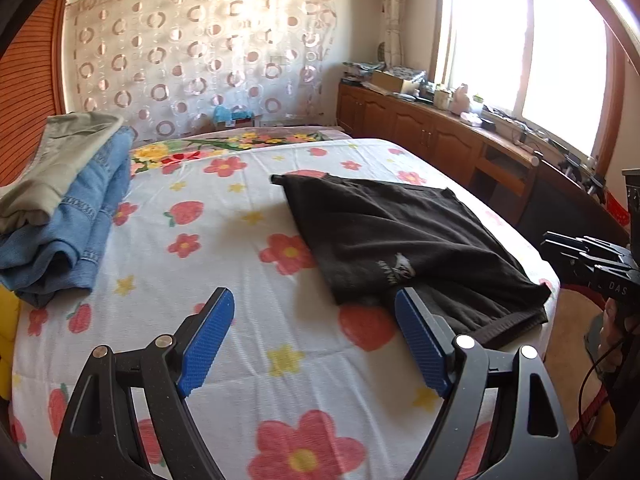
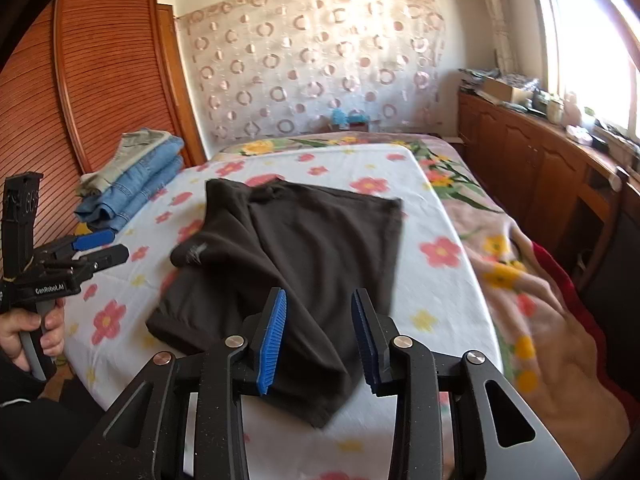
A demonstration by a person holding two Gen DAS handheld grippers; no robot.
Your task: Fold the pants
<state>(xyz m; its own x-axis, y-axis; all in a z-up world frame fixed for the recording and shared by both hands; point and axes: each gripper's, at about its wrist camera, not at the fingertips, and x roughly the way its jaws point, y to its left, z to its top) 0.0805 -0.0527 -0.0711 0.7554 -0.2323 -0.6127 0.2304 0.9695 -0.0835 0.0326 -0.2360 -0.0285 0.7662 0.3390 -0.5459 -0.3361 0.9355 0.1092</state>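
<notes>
Black pants [image 1: 404,236] lie partly folded on the flowered bed sheet [image 1: 224,240], with a small white logo facing up. They also show in the right wrist view [image 2: 304,256], spread toward me. My left gripper [image 1: 314,320] is open and empty, low over the sheet just left of the pants' near edge. My right gripper [image 2: 319,320] is open and empty, hovering over the near end of the pants. Each gripper shows in the other's view, the right one [image 1: 560,246] off the bed's right side and the left one [image 2: 102,245] at the left.
A stack of folded jeans and a grey garment [image 1: 68,200] sits at the bed's left side [image 2: 132,176]. A wooden cabinet with clutter [image 1: 460,120] runs under the window on the right. A wooden slatted wardrobe [image 2: 104,72] stands at the left.
</notes>
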